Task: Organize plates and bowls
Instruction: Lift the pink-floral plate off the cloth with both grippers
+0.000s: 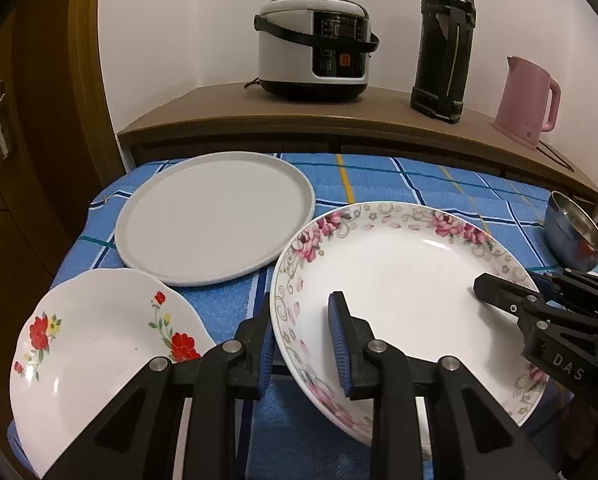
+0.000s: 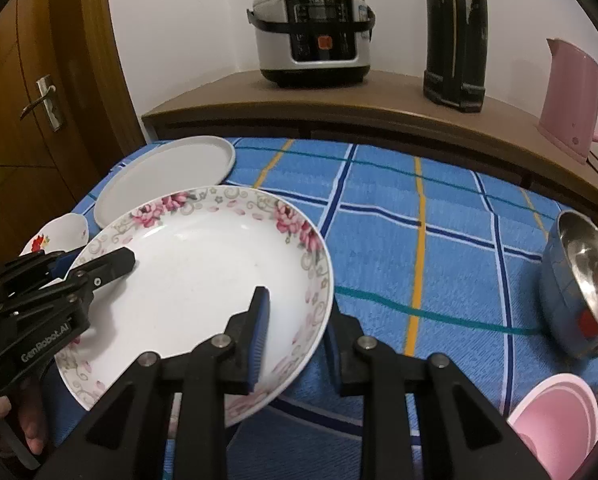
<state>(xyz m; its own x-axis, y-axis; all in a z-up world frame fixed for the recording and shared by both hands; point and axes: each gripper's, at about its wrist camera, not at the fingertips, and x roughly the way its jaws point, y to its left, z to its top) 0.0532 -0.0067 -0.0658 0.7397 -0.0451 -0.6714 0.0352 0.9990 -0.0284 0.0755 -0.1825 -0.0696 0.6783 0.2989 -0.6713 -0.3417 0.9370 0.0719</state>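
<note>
Coverage differs between my two cameras: only the right wrist view shows the pink bowl (image 2: 555,420) at the near right corner and the person's hand (image 2: 27,428) under the left tool, while the left wrist view gives the fuller look at the red-flowered plate (image 1: 99,344) at the near left. Both show the pink-flowered plate (image 1: 403,300), tilted, with the grey flat plate (image 1: 215,216) just behind it to the left and the steel bowl (image 2: 579,284) well apart to the right, lying on its side. I see open blue checked cloth (image 2: 419,240) between the pink-flowered plate and the steel bowl; the cloth's far edge meets a wooden shelf (image 1: 339,108) carrying a rice cooker (image 1: 315,46), a dark flask (image 1: 445,48) and a pink kettle (image 1: 527,100). My left gripper (image 1: 305,340) straddles the plate's left rim, one blue pad inside, one outside, closed on it. My right gripper (image 2: 295,340) is clamped likewise on the right rim.
</note>
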